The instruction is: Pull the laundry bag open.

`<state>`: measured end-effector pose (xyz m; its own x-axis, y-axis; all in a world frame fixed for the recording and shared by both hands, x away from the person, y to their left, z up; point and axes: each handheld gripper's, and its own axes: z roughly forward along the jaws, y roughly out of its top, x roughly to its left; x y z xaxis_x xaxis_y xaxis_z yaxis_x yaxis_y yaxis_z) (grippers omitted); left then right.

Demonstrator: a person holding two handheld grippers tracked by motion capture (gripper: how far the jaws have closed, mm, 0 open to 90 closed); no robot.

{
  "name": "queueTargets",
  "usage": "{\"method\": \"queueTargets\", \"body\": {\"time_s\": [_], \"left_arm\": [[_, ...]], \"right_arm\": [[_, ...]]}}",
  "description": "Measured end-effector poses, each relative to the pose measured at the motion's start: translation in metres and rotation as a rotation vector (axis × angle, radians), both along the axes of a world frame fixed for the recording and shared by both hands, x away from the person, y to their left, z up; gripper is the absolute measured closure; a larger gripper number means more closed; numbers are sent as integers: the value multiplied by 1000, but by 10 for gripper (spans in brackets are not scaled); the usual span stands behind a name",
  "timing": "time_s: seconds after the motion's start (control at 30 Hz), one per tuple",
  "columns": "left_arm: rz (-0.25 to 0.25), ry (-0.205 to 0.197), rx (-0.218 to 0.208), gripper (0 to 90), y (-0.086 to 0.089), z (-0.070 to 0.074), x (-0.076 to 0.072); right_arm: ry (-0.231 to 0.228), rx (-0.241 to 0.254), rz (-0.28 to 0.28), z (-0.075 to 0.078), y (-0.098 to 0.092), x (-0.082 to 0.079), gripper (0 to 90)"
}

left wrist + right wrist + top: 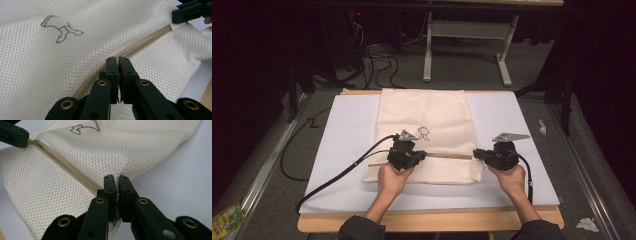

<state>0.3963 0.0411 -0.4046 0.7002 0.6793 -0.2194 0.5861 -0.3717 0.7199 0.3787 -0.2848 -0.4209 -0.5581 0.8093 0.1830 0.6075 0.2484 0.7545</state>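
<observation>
A cream mesh bag (424,132) lies flat on the white mat (347,145) that covers the desk (432,220), about in the middle. Its long axis runs away from the person, from the near edge of the mat toward the far one, and the bag lies square to the desk. A beige zipper (447,155) crosses it the short way, left to right, near the end closest to the person, so the bag's opening end points at the person. A small outline drawing (424,132) (a dog, as the left gripper view shows it) sits just beyond the zipper, left of centre.

The left gripper (406,156) rests on the zipper line toward the bag's left side. In the left gripper view its fingers (112,71) stand pressed nearly together right at the zipper (135,47); what they pinch there, the zipper pull or just the tape, I cannot tell.

The right gripper (486,155) is at the bag's right edge, at the end of the zipper. In the right gripper view its fingers (110,188) are closed on the mesh (75,157), with a bit of fabric showing in the thin gap between them where the zipper (65,167) ends.

Both grippers point inward along the zipper, facing each other, well apart.
</observation>
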Motion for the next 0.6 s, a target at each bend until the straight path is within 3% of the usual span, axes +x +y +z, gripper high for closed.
{"method": "queueTargets", "body": {"time_s": [0.6], "left_arm": [[7,-8,-24,873,7,1,-1]], "right_arm": [[-6,7,-2,0,0,1,872]]}}
